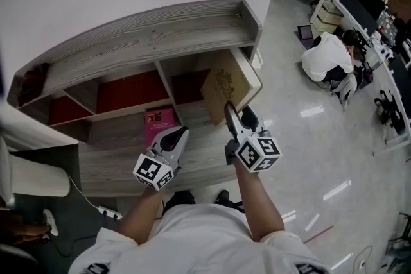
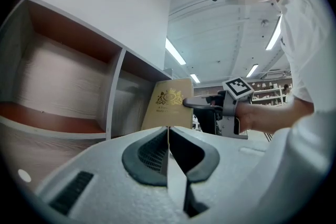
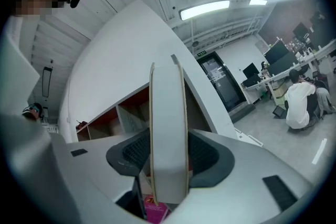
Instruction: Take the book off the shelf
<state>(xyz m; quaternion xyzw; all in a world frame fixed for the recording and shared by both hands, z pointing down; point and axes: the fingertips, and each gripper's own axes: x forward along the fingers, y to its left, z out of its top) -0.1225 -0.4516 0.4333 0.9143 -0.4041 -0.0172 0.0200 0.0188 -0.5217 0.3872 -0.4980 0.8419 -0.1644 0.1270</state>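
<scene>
Grey wood-grain shelf unit with red back panels (image 1: 148, 35) stood against a white wall. At its right end, just outside the right compartment, the tan hardcover book with a gold emblem (image 1: 225, 83) hung tilted, its edge clamped between the right gripper's (image 1: 228, 109) jaws. The left gripper (image 1: 181, 133) hovered with jaws together and empty, near a pink book (image 1: 159, 120) lying flat on the lower board

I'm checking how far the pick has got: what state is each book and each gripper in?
tan book: tilted, held by its edge at the right end of the shelf.
pink book: lying flat on the shelf's lower board.
right gripper: shut on the tan book.
left gripper: shut, empty.
</scene>
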